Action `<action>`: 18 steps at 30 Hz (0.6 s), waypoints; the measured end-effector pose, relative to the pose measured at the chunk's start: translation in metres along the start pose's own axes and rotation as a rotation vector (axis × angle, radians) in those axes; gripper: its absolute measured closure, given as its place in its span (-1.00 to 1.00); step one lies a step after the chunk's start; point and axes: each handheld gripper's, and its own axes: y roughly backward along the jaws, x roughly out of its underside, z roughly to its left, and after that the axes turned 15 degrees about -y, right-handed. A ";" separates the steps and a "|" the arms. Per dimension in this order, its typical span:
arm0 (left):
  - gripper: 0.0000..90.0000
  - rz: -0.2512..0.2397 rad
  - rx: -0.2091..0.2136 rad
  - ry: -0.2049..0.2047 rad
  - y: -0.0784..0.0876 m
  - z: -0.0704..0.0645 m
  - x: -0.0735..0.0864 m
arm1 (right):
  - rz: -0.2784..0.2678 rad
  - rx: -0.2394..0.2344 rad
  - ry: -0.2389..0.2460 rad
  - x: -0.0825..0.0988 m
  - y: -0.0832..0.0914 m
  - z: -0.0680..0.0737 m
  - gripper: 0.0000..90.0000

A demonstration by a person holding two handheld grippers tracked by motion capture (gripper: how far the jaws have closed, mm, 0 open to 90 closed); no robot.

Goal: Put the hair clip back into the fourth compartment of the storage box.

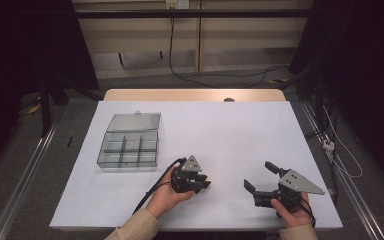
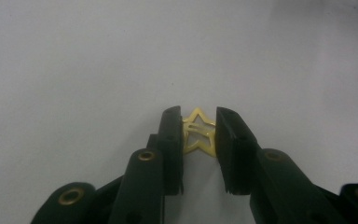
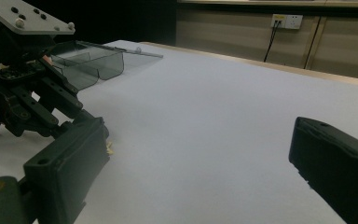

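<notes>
Your left tongs [image 2: 199,135] are clenched on a small flat star-shaped clip of golden metal [image 2: 198,134], which lies on the white tabletop [image 2: 74,70] near the front edge, a little to the left of the middle. In the left gripper view the two black pads touch the star on its left and right points, and the star looks flat on the surface, not lifted.

Your right tongs [image 1: 261,179] are released, with the jaws standing wide and nothing between them; they rest well apart from the star, at the right side of the tabletop.

To do this step well, I think you should raise the left hand straight up and slowly. The star is thin, and the pads hold it only by the edges, so a fast or tilted lift could make it turn or slip out. Keep the squeeze steady.

The transparent grey plastic box with six compartments and an open lid [image 1: 129,149] stands near, beyond and to the left of the left hand. It is probably the place for the star, so carry it low and level above one compartment before you let go.
</notes>
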 end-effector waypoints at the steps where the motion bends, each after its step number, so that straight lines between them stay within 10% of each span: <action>1: 0.61 0.000 -0.003 -0.001 0.000 -0.001 0.000 | 0.001 -0.001 0.001 0.000 0.000 0.000 -0.91; 18: 0.62 0.034 -0.052 0.007 -0.001 -0.006 -0.004 | -0.007 0.006 -0.004 -0.001 0.000 0.000 -0.90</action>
